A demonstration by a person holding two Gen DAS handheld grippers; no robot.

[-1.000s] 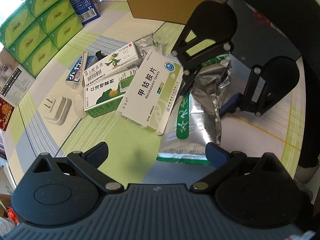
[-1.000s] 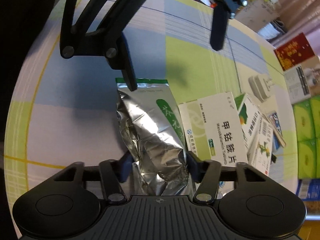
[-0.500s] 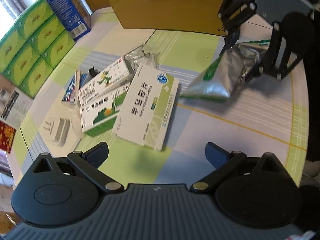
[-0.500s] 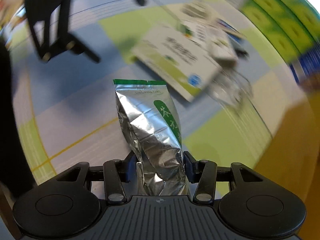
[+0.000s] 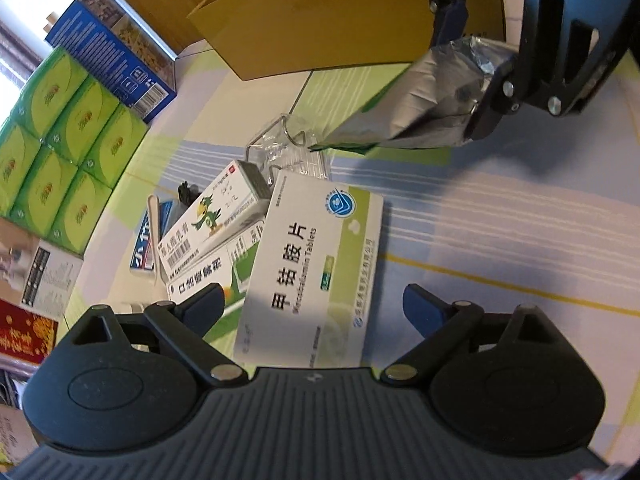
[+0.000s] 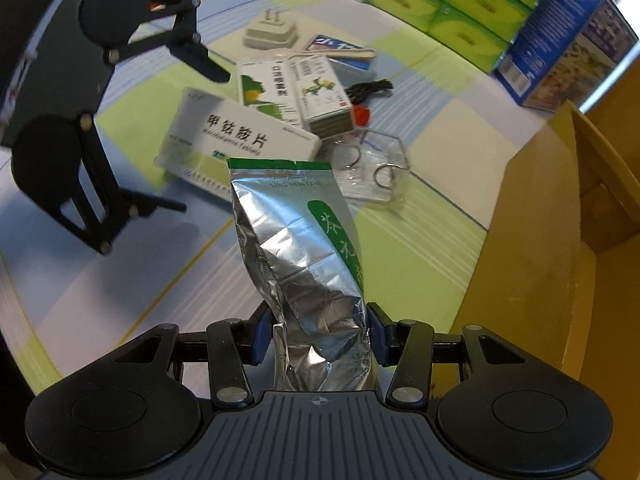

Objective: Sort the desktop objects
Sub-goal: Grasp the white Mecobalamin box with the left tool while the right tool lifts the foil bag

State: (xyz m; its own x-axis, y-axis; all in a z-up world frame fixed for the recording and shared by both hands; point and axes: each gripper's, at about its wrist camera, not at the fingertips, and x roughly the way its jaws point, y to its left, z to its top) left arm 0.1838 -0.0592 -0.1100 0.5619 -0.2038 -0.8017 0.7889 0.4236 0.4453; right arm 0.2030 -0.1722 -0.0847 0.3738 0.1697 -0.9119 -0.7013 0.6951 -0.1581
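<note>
A table (image 5: 500,216) covered in a green, blue and white checked cloth is shown. In the left wrist view, medicine boxes (image 5: 316,264) are piled at centre, a clear holder (image 5: 288,152) at 12 o'clock, green cartons (image 5: 60,152) at 9 o'clock, a cardboard box (image 5: 320,28) at 12 o'clock.

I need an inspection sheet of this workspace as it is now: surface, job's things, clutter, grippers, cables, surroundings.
Surface: checked tablecloth, green, blue, white.
Job's things: foil pouch lifted; white tablet box, two smaller medicine boxes piled.
Clutter: clear plastic holder, plug adapter.
Grippers: right gripper shut on pouch; left gripper open over tablet box.
Cables: black cord.
Surroundings: cardboard box, green cartons, blue box.
</note>
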